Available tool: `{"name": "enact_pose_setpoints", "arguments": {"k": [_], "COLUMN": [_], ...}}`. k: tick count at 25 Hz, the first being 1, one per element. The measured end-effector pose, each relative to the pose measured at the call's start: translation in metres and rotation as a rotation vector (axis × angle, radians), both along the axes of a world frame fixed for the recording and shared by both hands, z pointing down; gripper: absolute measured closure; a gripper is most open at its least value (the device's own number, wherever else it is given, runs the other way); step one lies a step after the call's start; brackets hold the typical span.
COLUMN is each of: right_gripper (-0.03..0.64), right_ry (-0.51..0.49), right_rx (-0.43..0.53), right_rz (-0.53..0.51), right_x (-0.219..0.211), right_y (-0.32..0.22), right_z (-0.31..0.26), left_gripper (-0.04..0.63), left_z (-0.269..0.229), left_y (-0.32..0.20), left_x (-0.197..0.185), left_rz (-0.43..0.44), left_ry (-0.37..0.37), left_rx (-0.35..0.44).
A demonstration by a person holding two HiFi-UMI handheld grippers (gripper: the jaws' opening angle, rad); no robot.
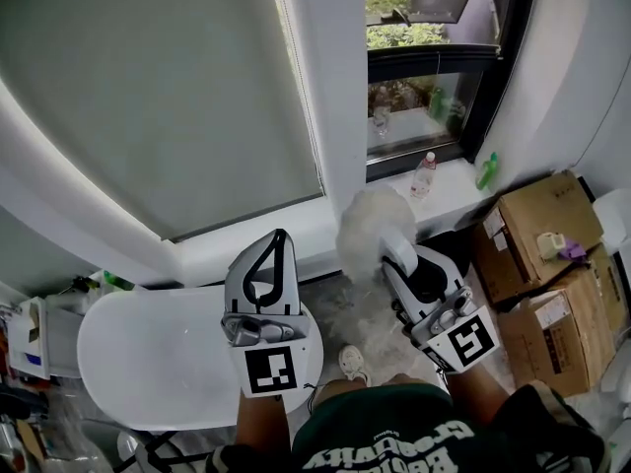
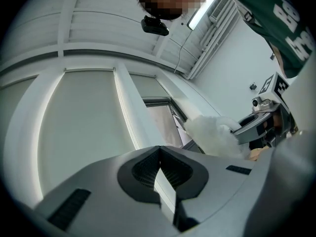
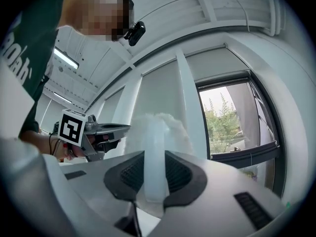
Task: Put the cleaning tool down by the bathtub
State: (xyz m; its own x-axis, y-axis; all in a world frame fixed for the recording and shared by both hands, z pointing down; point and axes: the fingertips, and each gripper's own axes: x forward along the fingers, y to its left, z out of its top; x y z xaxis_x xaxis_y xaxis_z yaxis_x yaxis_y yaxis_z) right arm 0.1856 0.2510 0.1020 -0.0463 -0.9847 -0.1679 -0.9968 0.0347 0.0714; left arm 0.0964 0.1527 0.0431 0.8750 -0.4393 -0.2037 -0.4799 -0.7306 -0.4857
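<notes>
The cleaning tool is a white duster with a fluffy head (image 1: 368, 223) on a pale plastic handle (image 3: 155, 157). My right gripper (image 1: 396, 252) is shut on that handle, and the fluffy head (image 3: 159, 126) stands up beyond the jaws. The white bathtub (image 1: 148, 363) lies at lower left in the head view. Above the tub's right end hangs my left gripper (image 1: 279, 236), shut with nothing in it, its fingertips meeting (image 2: 159, 149). The left gripper view shows the duster (image 2: 213, 132) and the right gripper (image 2: 257, 125) off to its right.
Two cardboard boxes (image 1: 540, 223) (image 1: 564, 331) are stacked at the right wall. A clear bottle (image 1: 422, 175) and a green bottle (image 1: 487, 170) stand on the window sill. A drawn roller blind (image 1: 158, 97) covers the left window. Clutter (image 1: 30, 343) sits left of the tub.
</notes>
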Motion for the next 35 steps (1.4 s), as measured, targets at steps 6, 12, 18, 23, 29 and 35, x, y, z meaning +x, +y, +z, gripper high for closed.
{"name": "enact_pose_setpoints", "arguments": {"k": [6,12,18,23,29,35], "right_gripper": [0.523,0.523,0.523,0.523,0.523,0.523], "right_ry": [-0.024,-0.010,-0.004,-0.001,0.018,0.022], "right_rx": [-0.027,-0.041,-0.040,-0.035,-0.014,0.010], "right_rz": [0.031,0.040,0.034,0.010,-0.044,-0.117], "right_x": [0.011,0.010,0.010,0.007,-0.005,-0.026], "right_y": [-0.016,-0.044,-0.059,-0.072,-0.081,-0.095], "right_z": [0.010,0.011,0.013,0.012,0.009,-0.002], "left_gripper": [0.588,0.588,0.588,0.588,0.588,0.588], "left_z": [0.011,0.013,0.018,0.024,0.027,0.021], "left_y": [-0.019,-0.046,-0.061,-0.078,-0.080,-0.085], "left_x": [0.010,0.012,0.013,0.007,-0.010,-0.038], "left_rz": [0.031,0.045,0.047,0.021,-0.026,-0.091], "left_ry": [0.005,0.015,0.019,0.021,0.016,0.027], "left_rx": [-0.035,-0.039,-0.049,-0.060,-0.073,-0.075]}}
